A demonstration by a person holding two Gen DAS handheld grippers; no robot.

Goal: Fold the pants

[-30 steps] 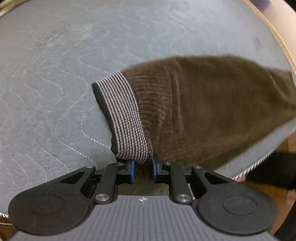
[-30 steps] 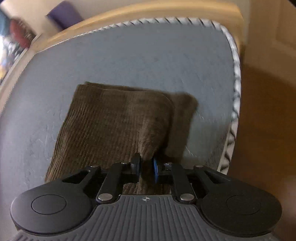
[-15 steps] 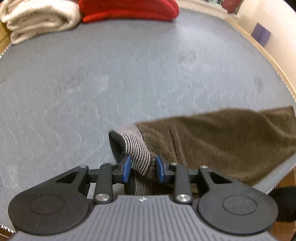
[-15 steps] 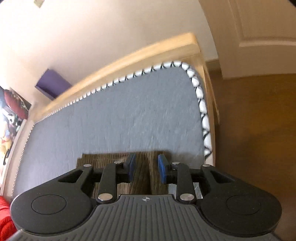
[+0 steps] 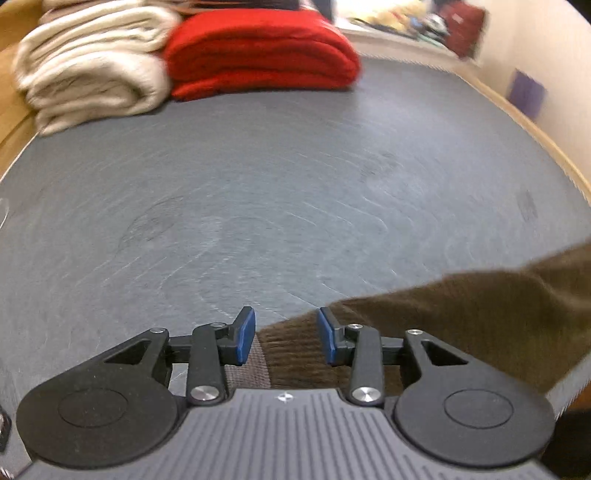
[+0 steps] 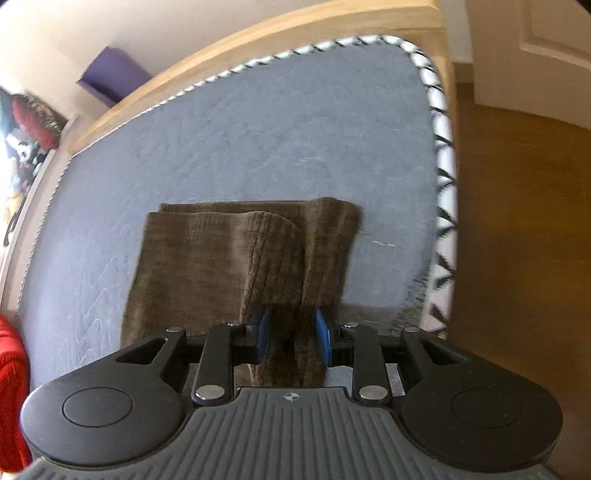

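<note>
Now the left gripper (image 5: 286, 334) is opening, pads clear of the brown pants (image 5: 480, 317) on the bed (image 5: 258, 192); the right gripper (image 6: 291, 339) stands parted, gripping nothing.

— What is the room like?
— A grey quilted mattress (image 5: 280, 192) in a light wooden bed frame (image 6: 258, 40), a cream wall (image 6: 92, 26), a brown wooden floor (image 6: 517, 240), a white door (image 6: 535, 55).

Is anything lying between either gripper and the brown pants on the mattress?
Nothing visible. The brown pants lie directly under both: the opening left gripper over the striped waistband, the right gripper over the folded legs.
</note>
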